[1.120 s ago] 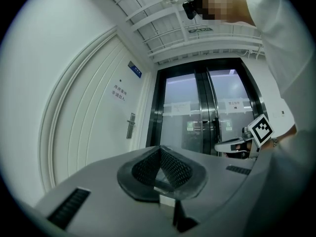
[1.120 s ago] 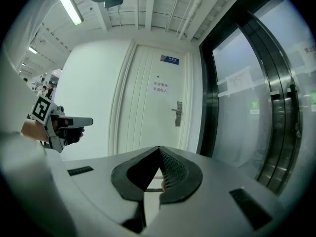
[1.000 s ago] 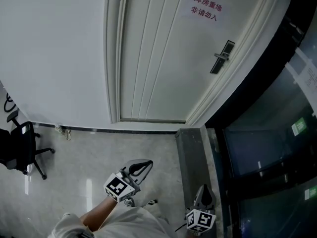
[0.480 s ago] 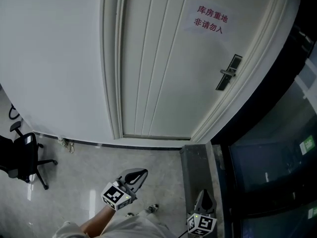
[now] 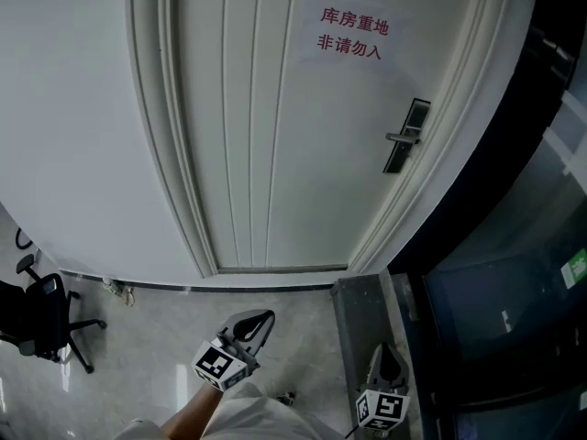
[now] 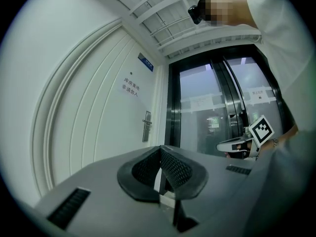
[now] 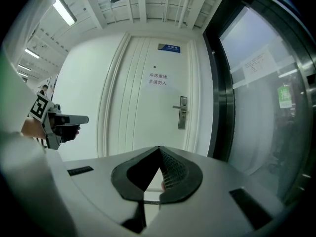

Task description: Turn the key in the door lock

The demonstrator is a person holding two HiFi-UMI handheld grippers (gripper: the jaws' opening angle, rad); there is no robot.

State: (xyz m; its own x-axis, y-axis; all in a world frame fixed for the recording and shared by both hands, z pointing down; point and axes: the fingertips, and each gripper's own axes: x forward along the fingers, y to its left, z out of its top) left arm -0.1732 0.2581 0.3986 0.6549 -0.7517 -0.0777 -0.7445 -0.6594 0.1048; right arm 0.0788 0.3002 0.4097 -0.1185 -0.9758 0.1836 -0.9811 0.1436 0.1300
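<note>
Left gripper, low centre of the head view, has its jaws closed tip to tip with nothing between them. Right gripper, lower right, is likewise clenched, and empty as far as its own view shows. Both point roughly level toward a white panelled door.

Over the last second the door has grown to fill more of the head view and its bottom edge has slid lower. The person has walked closer, and the approach looks unfinished.

The door lock, a dark plate with a lever handle, sits upper right, well apart from both grippers. Any key is too small to make out.

Bare floor lies open ahead. A dark-framed glass wall crowds the right edge, near the lock. An office chair stands far left.
</note>
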